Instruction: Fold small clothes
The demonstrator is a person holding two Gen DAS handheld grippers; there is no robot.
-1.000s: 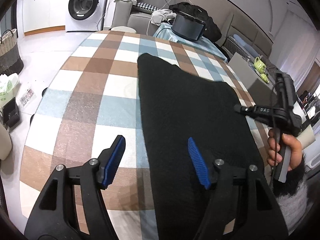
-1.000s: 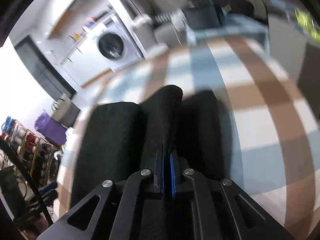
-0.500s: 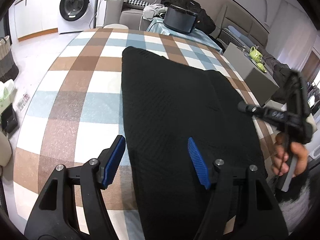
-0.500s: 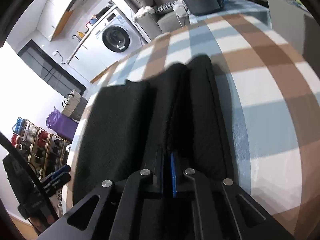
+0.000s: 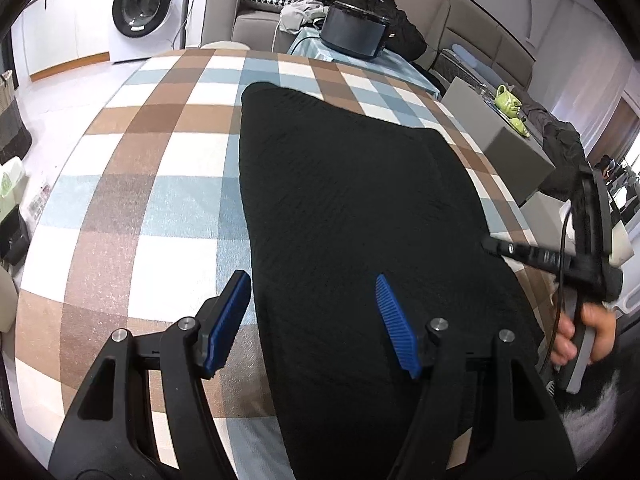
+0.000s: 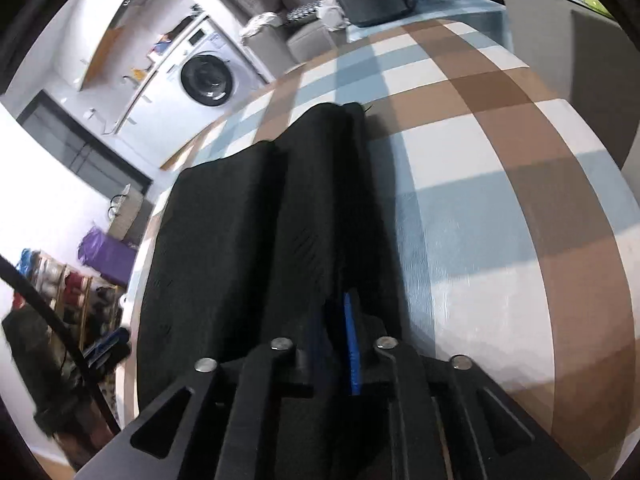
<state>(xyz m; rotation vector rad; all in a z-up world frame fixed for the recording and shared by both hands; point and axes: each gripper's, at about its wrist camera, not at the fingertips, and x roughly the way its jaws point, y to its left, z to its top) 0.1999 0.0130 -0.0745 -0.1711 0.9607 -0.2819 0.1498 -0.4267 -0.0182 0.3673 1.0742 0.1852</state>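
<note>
Black knit garment [image 5: 352,216] lies spread along the middle of the checked tablecloth [image 5: 160,184], running from the upper centre of the left wrist frame down to its bottom edge. Its left edge is a clean, nearly straight line with a wide band of bare cloth beside it, reaching to the table's left rim. Its right edge runs close to the table's right rim, so little open cloth shows there. In the right wrist frame the garment [image 6: 248,240] rises in long ridges at centre left, with broad bare checks filling the right half of the frame.

Left gripper [image 5: 314,322] hangs above the near part of the garment, its blue pads spread wide with nothing between them; one pad is over bare cloth, the other over the black knit. Right gripper [image 6: 334,332] has just been opening a little: a narrow gap shows beside its blue pad, and dark fabric lies there, though whether the pads press it I cannot tell. A hand [image 5: 584,332] grips that tool at the right edge of the left wrist frame.

White washing machine [image 5: 148,8] stands at upper left; the label on its panel is too small to read.
</note>
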